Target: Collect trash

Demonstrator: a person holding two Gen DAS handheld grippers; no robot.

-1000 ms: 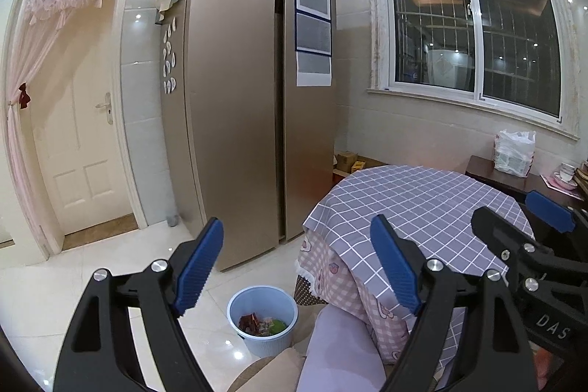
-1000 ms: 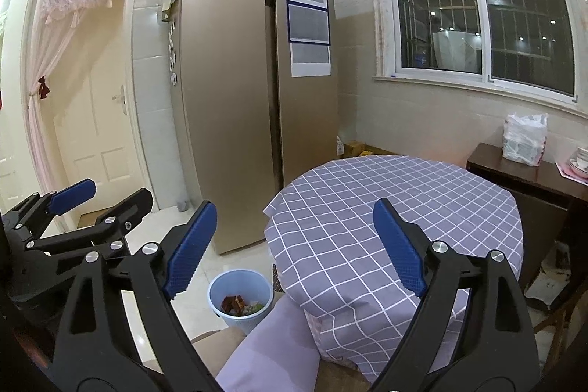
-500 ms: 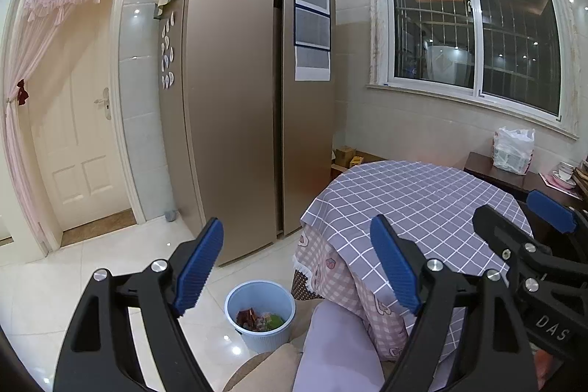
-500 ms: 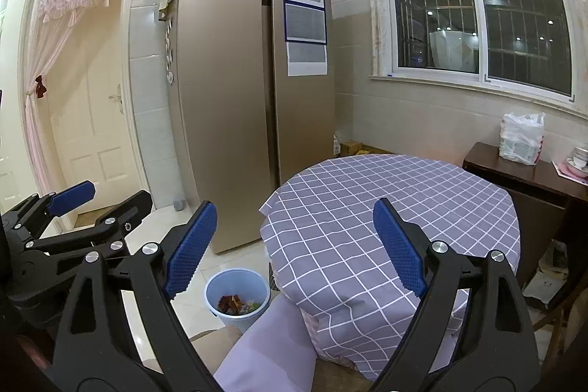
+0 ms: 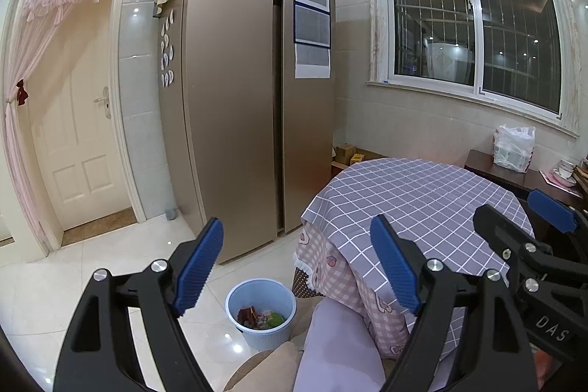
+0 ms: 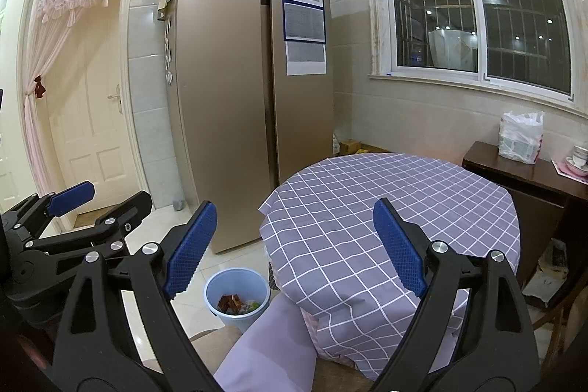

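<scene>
A light blue trash bin (image 5: 261,313) stands on the tiled floor left of the round table (image 5: 415,201). It holds red and green wrappers. It also shows in the right wrist view (image 6: 237,296). My left gripper (image 5: 297,267) is open and empty, held high above the bin. My right gripper (image 6: 294,245) is open and empty above the table's near edge (image 6: 367,237). The left gripper shows at the left of the right wrist view (image 6: 99,204). The right gripper shows at the right of the left wrist view (image 5: 522,215).
A tall gold fridge (image 5: 250,98) stands behind the bin. A white door (image 5: 77,135) with a pink curtain is at the left. A dark side table (image 6: 522,171) carries a white plastic bag (image 6: 520,138). A purple-cushioned chair back (image 6: 272,348) is below the grippers.
Both views have shifted slightly back and up. The bin and table sit a little lower and farther off. Both grippers stay open and empty.
</scene>
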